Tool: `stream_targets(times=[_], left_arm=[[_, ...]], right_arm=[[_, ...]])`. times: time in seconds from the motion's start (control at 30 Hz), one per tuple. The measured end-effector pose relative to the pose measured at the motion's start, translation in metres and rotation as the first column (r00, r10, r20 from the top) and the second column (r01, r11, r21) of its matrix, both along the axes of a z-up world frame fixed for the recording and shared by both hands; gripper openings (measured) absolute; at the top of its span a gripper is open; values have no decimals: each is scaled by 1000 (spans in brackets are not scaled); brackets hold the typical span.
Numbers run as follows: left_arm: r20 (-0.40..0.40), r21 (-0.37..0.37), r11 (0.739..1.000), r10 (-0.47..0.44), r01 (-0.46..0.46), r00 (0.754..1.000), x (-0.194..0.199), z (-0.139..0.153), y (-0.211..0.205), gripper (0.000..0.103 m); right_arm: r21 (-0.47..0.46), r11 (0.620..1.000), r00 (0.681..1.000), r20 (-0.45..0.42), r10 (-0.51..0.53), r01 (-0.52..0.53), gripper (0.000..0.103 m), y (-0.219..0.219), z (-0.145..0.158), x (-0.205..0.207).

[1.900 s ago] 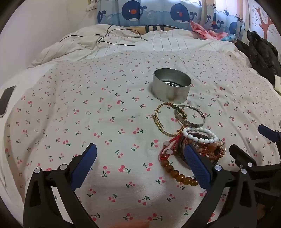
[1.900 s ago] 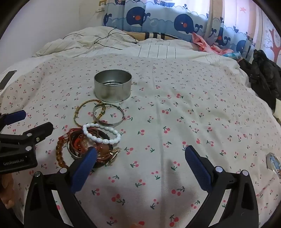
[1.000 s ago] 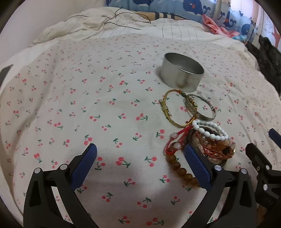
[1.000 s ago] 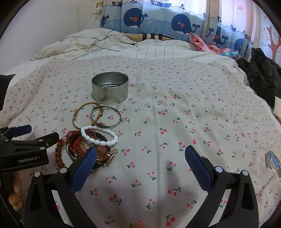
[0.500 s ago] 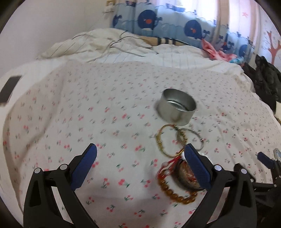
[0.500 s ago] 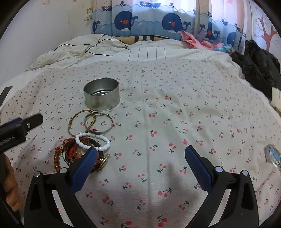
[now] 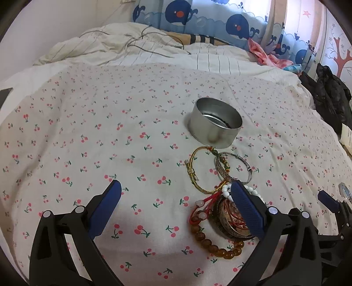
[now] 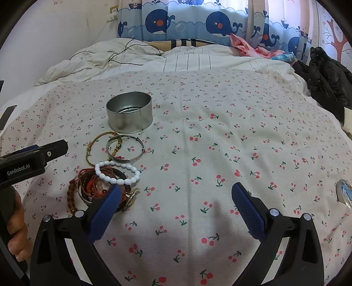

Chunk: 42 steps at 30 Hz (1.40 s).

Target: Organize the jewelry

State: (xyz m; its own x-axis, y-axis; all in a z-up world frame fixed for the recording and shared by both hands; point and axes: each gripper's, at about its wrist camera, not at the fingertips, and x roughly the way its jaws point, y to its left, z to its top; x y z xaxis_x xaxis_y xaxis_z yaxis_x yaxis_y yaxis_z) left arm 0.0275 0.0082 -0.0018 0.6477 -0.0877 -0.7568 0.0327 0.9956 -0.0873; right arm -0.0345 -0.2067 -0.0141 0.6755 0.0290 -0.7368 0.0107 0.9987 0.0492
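Both grippers hover over the bed (image 8: 220, 132) with fingers spread wide, holding nothing. The left gripper (image 7: 176, 202) has its right finger (image 7: 246, 211) over the bracelet pile (image 7: 220, 220); the right gripper (image 8: 176, 204) has its left finger (image 8: 105, 209) just in front of that pile (image 8: 103, 187). Beyond the pile lie the gold bangle (image 7: 193, 171) and silver bangle (image 8: 125, 149), then the tin (image 7: 215, 123), upright

soft daylight through the curtain (image 8: 187, 19) — sharp focus, fisheye bending, dark vignetted corners
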Motion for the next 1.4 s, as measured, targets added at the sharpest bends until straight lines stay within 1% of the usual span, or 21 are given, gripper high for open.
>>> stream_targets(times=[0.17,0.3,0.47,0.73,1.1,1.4], left_arm=[[5,39,999,14,-14,1000,1,-2,-3,96],[-12,32,999,23,-23,1000,3,-5,0,96],[-20,42,999,33,-32,999,5,-7,0,96],[-7,89,996,32,-31,999,4,-8,-6,96],[-12,94,995,33,-32,999,4,-10,-7,96],[-3,116,993,37,-37,999,5,-8,-9,96]], right_arm=[[-13,1000,1000,-4,12,-12,96,3,-1,0],[-7,1000,1000,0,8,-8,96,3,-1,0],[2,1000,1000,6,4,-4,96,2,0,0],[18,1000,1000,22,-9,9,96,-5,5,-2],[25,1000,1000,21,-17,17,96,-8,5,-1],[29,999,1000,21,-22,22,96,-9,4,0]])
